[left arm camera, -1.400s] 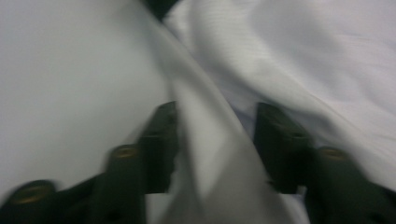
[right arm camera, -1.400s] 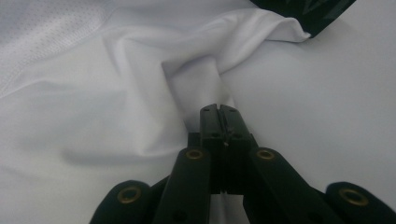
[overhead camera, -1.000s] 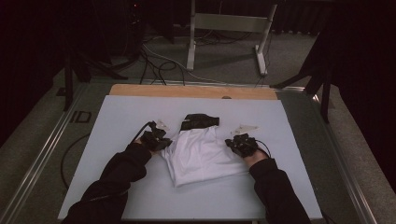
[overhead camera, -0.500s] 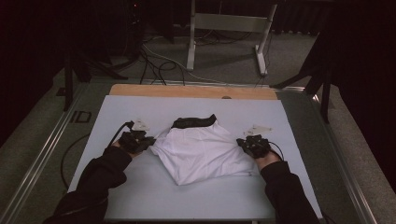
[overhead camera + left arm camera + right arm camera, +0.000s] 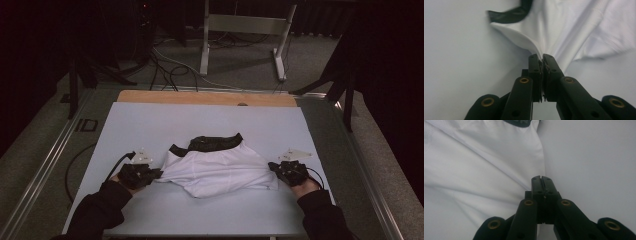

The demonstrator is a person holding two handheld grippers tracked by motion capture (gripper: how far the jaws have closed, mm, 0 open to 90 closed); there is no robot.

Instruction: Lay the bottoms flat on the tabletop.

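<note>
- Both tongs were clamped: my left gripper [image 5: 541, 58] pinched the white cotton garment with black waistband [image 5: 215, 167]; my right gripper [image 5: 542, 179] was closed at its opposite edge.
- Garment lay stretched between them on the pale table [image 5: 150, 125]; spreading looked mostly done, with smoothing and folding left.

Left tongs [image 5: 156, 173] clamped – right tongs [image 5: 273, 167] clamped; forearms spread wide.

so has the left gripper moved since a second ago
Yes. In the high view the left gripper has slid outward toward the table's left edge, stretching the white garment.
</note>
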